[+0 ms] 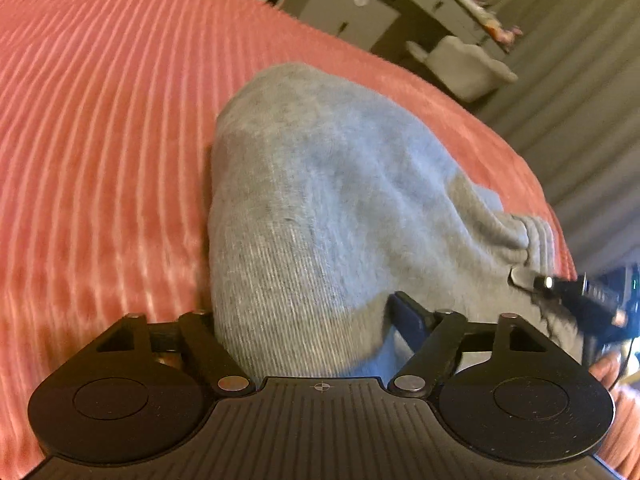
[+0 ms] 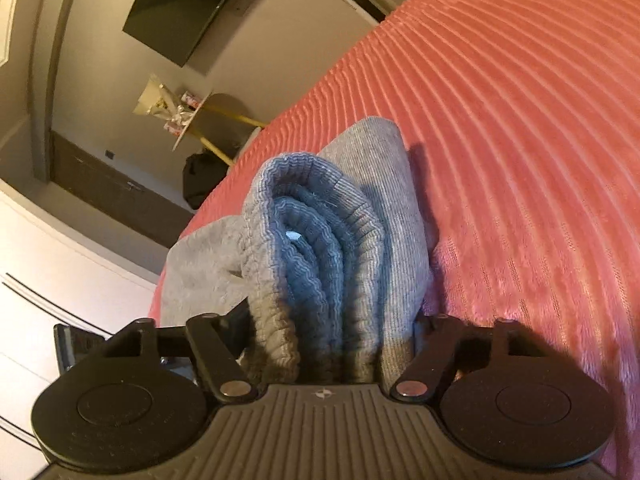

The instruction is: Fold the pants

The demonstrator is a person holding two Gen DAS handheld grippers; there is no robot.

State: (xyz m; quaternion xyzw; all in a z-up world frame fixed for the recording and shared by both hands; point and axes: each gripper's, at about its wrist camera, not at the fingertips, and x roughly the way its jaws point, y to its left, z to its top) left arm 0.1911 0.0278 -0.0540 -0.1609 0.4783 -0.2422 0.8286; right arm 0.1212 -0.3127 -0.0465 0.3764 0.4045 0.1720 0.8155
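Left wrist view: left gripper [image 1: 302, 312] has the folded grey pants [image 1: 328, 200] bunched between its fingers, which are clenched on the thick bundle, cloth filling the whole gap from one finger [image 1: 404, 314] to the other. The pants lie on a pink ribbed blanket [image 1: 100, 140] covering the bed, near its right edge in this view. Fold edge is rounded at the far end; ribbed waistband [image 1: 532, 236] shows at right. The right gripper [image 1: 568, 292] is visible at the far right, blurred, touching the waistband end of the bundle; its grip cannot be read from here. Background: dark cabinet [image 1: 352, 12] with a cluttered top, a pale plush object [image 1: 460, 64] on the floor, all soft from motion blur. Right wrist view: right gripper [image 2: 332, 320] is grasping the waistband end of the pants [image 2: 384, 216], with several stacked layers of ribbed elastic waistband [image 2: 304, 240] standing upright between the fingers and pressed on both sides. Fingertips themselves are hidden by fabric. More grey cloth spills out to the left toward the bed edge. The bundle sits at the near-left edge of the pink blanket [image 2: 520, 120]. Behind: a dark wall-mounted screen [image 2: 188, 8], a small round table [image 2: 196, 120] with wrapped items on it, and a dark bag [image 2: 202, 184] on the floor.
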